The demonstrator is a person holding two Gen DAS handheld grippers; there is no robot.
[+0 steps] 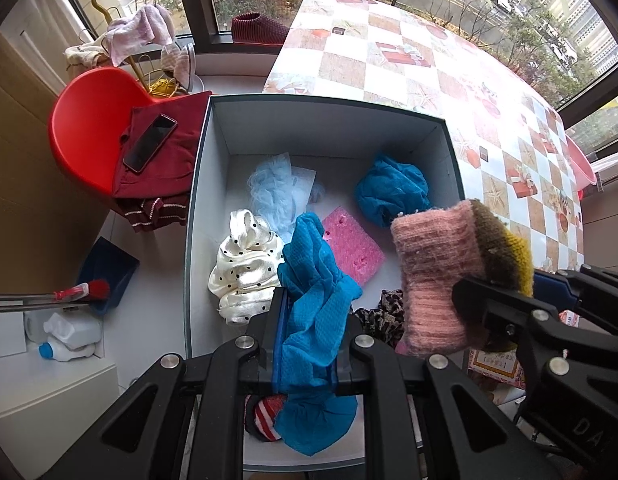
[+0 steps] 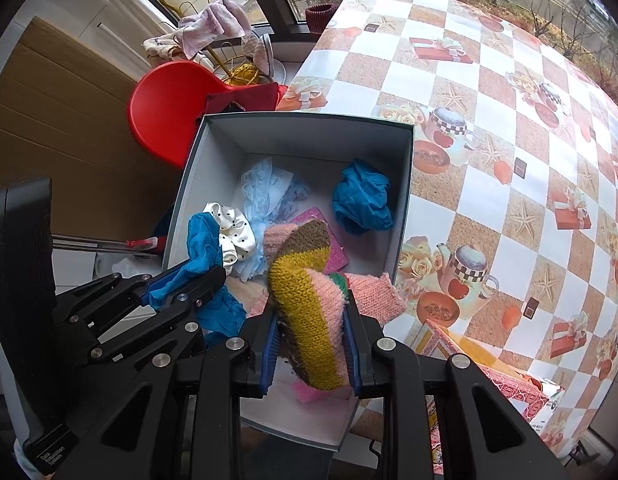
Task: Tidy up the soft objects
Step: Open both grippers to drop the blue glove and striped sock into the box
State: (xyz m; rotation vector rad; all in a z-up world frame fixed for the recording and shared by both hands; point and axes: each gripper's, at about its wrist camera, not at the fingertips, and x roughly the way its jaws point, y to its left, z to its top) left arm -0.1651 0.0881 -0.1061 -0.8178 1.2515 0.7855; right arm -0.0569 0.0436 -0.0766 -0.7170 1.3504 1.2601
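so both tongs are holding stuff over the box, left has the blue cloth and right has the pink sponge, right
Not quite. The right tongs are shut on a knitted pink, yellow and brown piece, not the sponge. The pink sponge lies on the floor of the box, as the left wrist view shows. The left tongs do hold the blue cloth over the box.

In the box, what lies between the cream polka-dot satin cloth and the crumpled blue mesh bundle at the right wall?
A pink sponge lies flat between the cream polka-dot satin cloth and the crumpled blue mesh bundle, clearest in the left wrist view.
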